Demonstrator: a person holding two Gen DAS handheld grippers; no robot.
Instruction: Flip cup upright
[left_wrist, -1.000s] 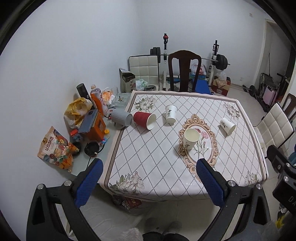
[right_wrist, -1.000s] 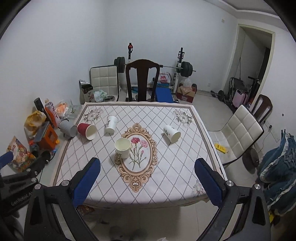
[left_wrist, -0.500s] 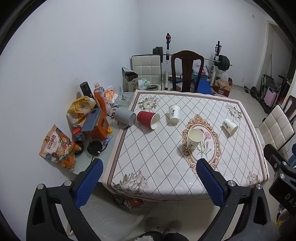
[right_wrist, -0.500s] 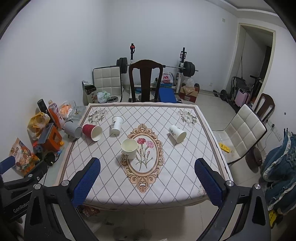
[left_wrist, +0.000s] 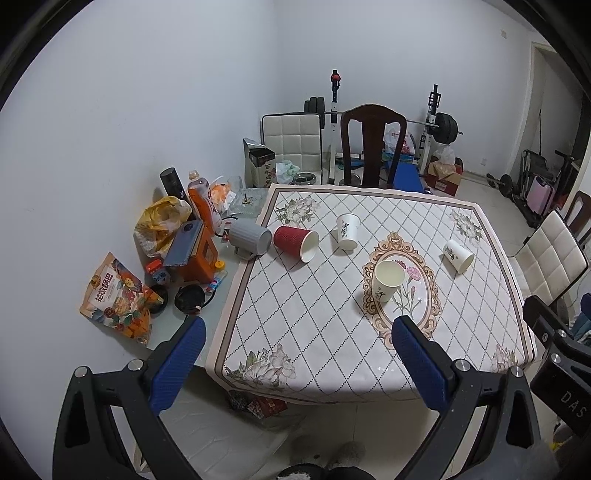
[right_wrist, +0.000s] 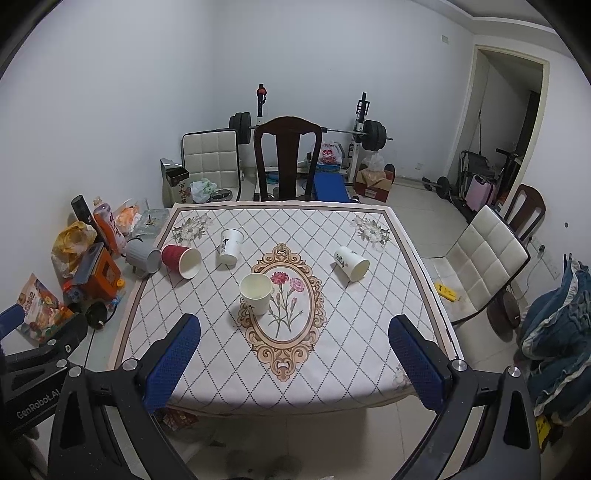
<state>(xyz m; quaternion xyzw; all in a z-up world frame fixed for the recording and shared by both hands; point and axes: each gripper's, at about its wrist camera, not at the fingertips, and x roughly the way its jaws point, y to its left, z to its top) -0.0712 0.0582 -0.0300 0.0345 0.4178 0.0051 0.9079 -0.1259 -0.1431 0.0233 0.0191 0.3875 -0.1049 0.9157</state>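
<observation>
Several cups sit on the patterned table (left_wrist: 314, 317) (right_wrist: 343, 332). A red ribbed cup (left_wrist: 295, 243) (right_wrist: 181, 260) lies on its side at the left, next to a grey cup (left_wrist: 248, 238) (right_wrist: 143, 255) on its side at the table's edge. A white cup (left_wrist: 458, 255) (right_wrist: 351, 263) lies on its side at the right. A white cup (left_wrist: 348, 231) (right_wrist: 230, 246) stands mouth down at the back. A cream cup (left_wrist: 386, 280) (right_wrist: 255, 293) stands upright near the middle. My left gripper (left_wrist: 295, 365) and right gripper (right_wrist: 293, 362) are open and empty, held back from the table's near edge.
A side surface left of the table holds a snack bag (left_wrist: 116, 295), an orange box (left_wrist: 192, 254), a bottle (left_wrist: 201, 201) and bags. A dark wooden chair (right_wrist: 288, 162) stands behind the table, a white chair (right_wrist: 487, 258) at its right, and gym equipment (right_wrist: 365, 133) at the back wall.
Both grippers have drawn back and risen a little, so the table looks smaller and farther. The cups have not moved. Both stay open.
</observation>
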